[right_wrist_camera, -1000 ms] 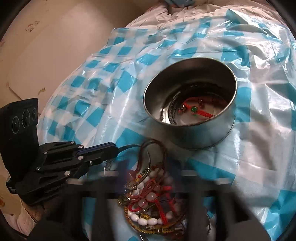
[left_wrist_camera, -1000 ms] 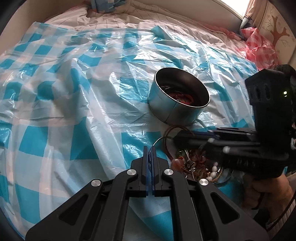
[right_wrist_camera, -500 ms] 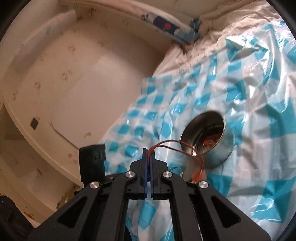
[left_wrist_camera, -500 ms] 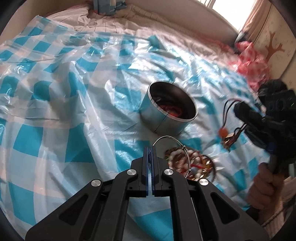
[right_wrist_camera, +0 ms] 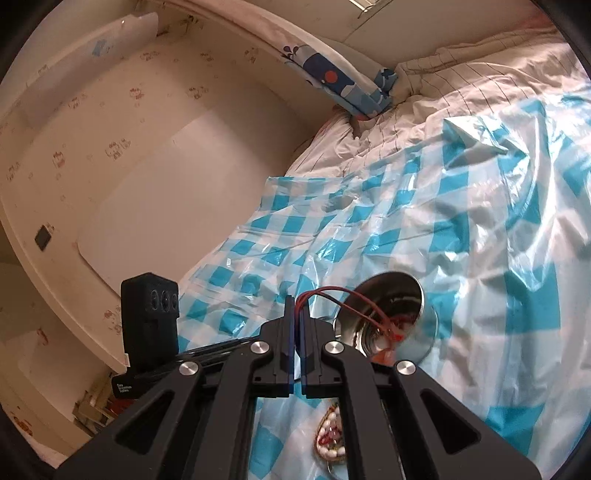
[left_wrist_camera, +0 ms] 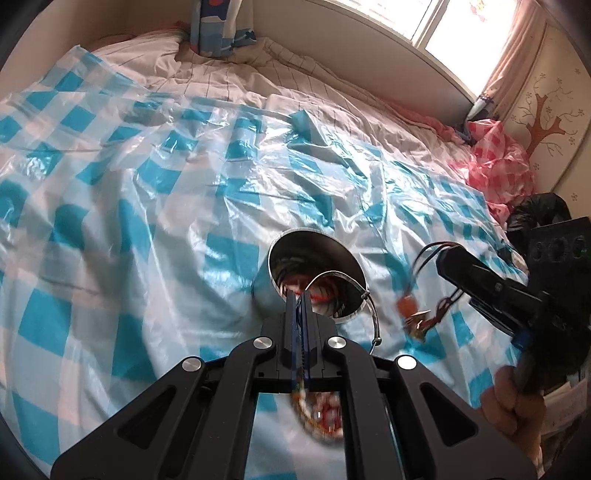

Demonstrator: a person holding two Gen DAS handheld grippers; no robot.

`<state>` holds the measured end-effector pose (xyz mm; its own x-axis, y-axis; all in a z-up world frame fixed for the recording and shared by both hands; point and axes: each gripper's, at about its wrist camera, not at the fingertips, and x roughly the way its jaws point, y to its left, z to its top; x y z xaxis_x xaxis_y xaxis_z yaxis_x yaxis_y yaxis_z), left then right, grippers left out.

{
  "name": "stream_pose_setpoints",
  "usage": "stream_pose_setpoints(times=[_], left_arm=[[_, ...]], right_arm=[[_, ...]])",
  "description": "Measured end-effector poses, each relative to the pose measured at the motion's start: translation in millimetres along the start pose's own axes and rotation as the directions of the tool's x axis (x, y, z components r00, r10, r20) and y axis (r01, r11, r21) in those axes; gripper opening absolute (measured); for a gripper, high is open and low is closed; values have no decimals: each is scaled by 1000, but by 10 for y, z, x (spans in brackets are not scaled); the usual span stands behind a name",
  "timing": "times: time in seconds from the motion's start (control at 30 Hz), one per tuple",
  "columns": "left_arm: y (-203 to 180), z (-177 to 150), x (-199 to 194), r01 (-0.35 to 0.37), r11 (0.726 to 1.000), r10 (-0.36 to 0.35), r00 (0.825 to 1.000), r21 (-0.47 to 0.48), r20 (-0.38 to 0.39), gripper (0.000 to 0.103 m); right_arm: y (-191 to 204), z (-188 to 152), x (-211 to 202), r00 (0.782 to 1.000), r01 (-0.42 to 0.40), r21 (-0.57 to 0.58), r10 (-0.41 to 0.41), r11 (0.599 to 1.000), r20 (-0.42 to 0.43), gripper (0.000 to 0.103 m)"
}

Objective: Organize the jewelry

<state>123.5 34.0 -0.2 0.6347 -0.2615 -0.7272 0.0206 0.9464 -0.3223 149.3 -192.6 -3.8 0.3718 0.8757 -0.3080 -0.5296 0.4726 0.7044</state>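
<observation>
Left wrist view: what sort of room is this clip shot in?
Most likely a bedroom: a bed with rumpled striped bedding, a curtained window behind it, and a checked plastic sheet spread over the bed as a work surface.

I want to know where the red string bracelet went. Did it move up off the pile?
Yes. The red cord bracelet left the jewelry pile on the sheet and now dangles from the shut right gripper by the metal tin.
</observation>
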Motion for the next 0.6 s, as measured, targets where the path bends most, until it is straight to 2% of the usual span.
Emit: stream_pose_setpoints(times=[0.23,0.6], left_arm=[[-84,228,219,-12,1000,11,1000,22,7,2],[-31,187,540,-8,1000,9,999,10,-47,2]], right_arm=[[102,291,216,1000,-10,-43,10,999,19,3],[-167,246,450,999,39,-20,-40,999,-20,3]])
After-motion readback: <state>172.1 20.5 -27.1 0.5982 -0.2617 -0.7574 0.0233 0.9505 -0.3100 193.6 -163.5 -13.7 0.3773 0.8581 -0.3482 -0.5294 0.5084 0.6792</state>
